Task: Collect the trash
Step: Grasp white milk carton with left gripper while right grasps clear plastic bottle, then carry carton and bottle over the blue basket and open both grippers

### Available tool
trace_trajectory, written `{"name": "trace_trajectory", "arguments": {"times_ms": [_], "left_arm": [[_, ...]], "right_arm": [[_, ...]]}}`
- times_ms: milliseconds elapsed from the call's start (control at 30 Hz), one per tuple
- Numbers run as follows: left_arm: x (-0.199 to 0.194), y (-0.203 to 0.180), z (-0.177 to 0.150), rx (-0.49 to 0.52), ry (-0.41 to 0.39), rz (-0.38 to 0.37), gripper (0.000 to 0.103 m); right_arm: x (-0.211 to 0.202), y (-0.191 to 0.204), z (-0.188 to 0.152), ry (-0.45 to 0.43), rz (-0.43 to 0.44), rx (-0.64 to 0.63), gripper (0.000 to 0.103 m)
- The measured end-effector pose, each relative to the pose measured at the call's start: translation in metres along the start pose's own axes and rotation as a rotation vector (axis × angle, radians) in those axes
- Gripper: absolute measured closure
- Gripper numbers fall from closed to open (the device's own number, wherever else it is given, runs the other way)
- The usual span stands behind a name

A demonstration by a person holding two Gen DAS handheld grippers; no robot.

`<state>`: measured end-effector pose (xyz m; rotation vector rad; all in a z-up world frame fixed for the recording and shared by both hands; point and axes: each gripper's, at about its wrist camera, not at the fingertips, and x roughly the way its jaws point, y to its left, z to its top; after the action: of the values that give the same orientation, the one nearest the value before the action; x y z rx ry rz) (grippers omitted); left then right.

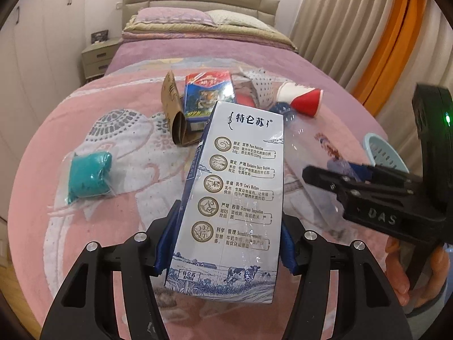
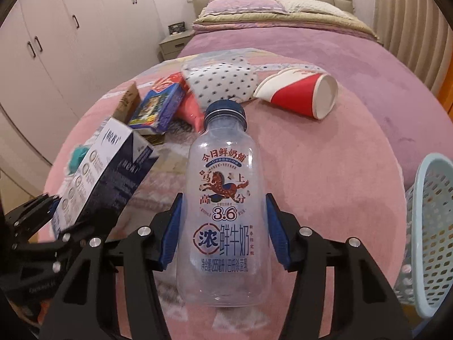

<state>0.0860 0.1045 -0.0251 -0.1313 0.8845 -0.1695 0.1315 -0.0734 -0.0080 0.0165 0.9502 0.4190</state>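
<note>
My left gripper is shut on a white and blue milk carton, with the blue pads pressing its two narrow sides. The carton is tilted and off the pink blanket; in the right wrist view the carton shows at the left. My right gripper is shut on a clear plastic milk bottle with a blue cap, its pads against the bottle's sides near the middle. The bottle's neck points away from me, toward the head of the bed.
More litter lies on the bed ahead: a red and white paper cup, a dotted white packet, a blue tiger box, brown folded paper and a teal bundle in clear wrap. A pale blue perforated basket stands at the right.
</note>
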Motion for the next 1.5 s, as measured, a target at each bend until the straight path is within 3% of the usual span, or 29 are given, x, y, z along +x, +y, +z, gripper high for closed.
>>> {"name": "trace_trajectory", "arguments": {"times_ms": [400,700,833,933,1133,1267,1500], "left_arm": [[-0.024,-0.055,0.019,0.071,-0.109,-0.070,0.046],[-0.017,-0.134,0.043,0.201,-0.132,-0.157,0.046],[-0.003,-0.173,0.054,0.254,-0.122,-0.198,0.046],[0.013,-0.200,0.059,0.278,-0.095,-0.234,0.046],[0.066,-0.251,0.060,0.320,0.008,-0.288,0.045],[0.098,-0.280,0.055,0.352,0.070,-0.309,0.045],[0.117,-0.309,0.053,0.409,0.104,-0.323,0.043]], "right_arm": [[-0.077,-0.042,-0.018,-0.136,0.021,0.104,0.051],[-0.141,-0.106,-0.028,-0.267,-0.044,0.221,0.051],[-0.163,-0.144,-0.036,-0.318,-0.135,0.285,0.051],[-0.170,-0.169,-0.043,-0.328,-0.156,0.337,0.051],[-0.166,-0.225,-0.061,-0.300,-0.296,0.447,0.051],[-0.155,-0.258,-0.077,-0.250,-0.327,0.534,0.051],[-0.144,-0.287,-0.095,-0.200,-0.357,0.614,0.050]]}}
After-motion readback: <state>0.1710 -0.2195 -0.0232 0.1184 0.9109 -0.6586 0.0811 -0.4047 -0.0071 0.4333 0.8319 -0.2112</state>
